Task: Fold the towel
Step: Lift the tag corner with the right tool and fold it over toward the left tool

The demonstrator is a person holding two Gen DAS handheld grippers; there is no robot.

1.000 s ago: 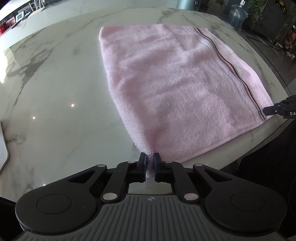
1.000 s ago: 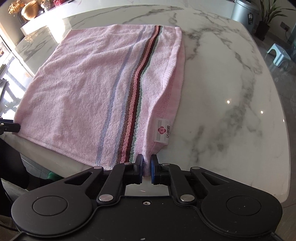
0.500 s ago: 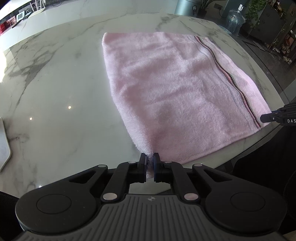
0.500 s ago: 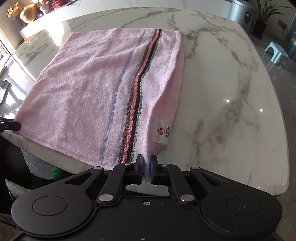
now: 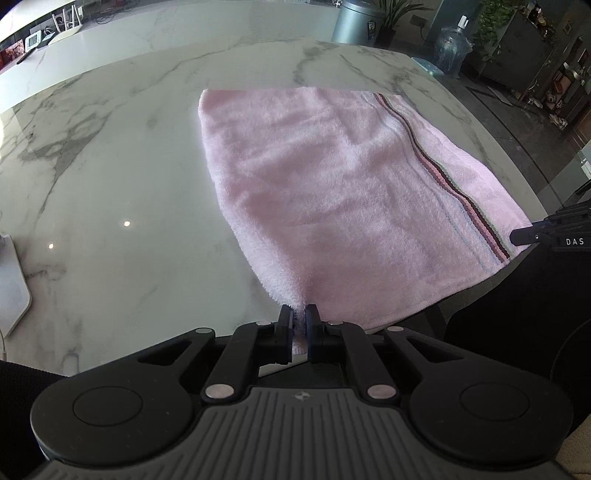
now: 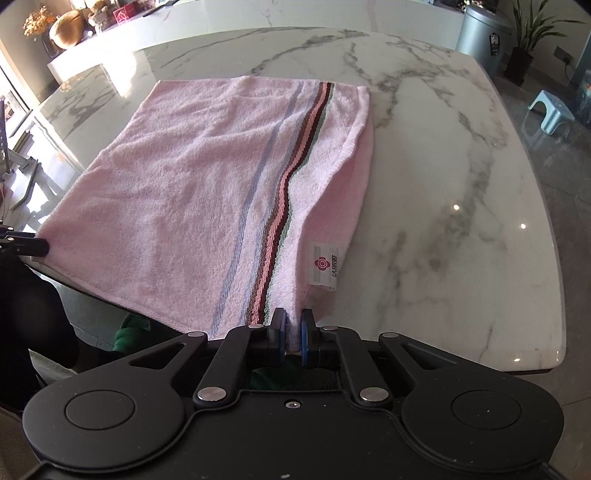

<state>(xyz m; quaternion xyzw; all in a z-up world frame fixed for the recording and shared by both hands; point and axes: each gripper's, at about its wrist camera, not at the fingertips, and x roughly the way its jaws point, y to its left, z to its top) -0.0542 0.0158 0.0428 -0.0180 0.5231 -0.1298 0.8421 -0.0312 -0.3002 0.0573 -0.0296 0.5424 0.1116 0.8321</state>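
A pink towel [image 5: 332,192] with dark stripes along one side lies folded on the marble table [image 5: 110,166], its near edge hanging over the table's front edge. My left gripper [image 5: 299,321] is shut on the towel's near left corner. My right gripper [image 6: 293,325] is shut on the near right corner of the towel [image 6: 207,192], beside the stripes and the white label [image 6: 325,267]. The right gripper's tip also shows at the right edge of the left wrist view [image 5: 517,236]. The left gripper's tip shows at the left edge of the right wrist view [image 6: 40,247].
A white object [image 5: 11,280] lies at the table's left edge. Beyond the far edge stand a grey bin [image 5: 354,20], a water bottle [image 5: 452,48] and plants. A blue stool [image 6: 552,110] stands on the floor at the right.
Both grippers have drawn back toward me with the towel corners. The towel has slid nearer over the table and its near edge now hangs over the front edge.
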